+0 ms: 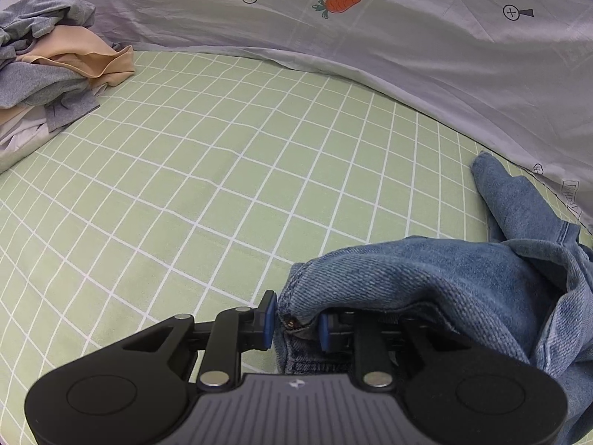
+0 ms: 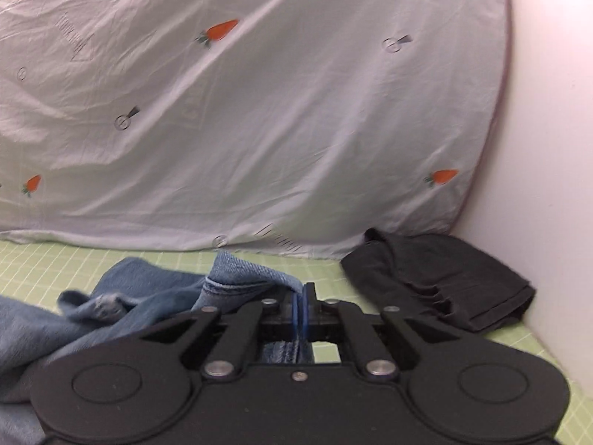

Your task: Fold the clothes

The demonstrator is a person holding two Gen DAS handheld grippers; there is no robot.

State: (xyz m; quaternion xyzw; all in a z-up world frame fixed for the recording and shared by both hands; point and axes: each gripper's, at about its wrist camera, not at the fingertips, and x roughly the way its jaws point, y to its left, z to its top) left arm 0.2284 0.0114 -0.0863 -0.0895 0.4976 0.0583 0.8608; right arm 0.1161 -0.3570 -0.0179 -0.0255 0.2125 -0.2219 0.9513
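Observation:
Blue denim jeans (image 1: 426,282) lie crumpled on the green checked bed sheet (image 1: 207,170) at the lower right of the left wrist view. My left gripper (image 1: 296,324) is shut on a thick seamed edge with a rivet; the denim fills the gap between the blue pads (image 1: 268,319) and drapes over the right finger. In the right wrist view the jeans (image 2: 148,296) spread to the left, and my right gripper (image 2: 301,307) is shut on a hemmed edge, pads nearly touching with a thin layer of denim between them.
A pile of grey and tan clothes (image 1: 52,70) sits at the far left of the bed. A folded black garment (image 2: 437,278) lies at the right by a white wall (image 2: 548,148). A pale carrot-print cover (image 2: 259,129) rises along the back.

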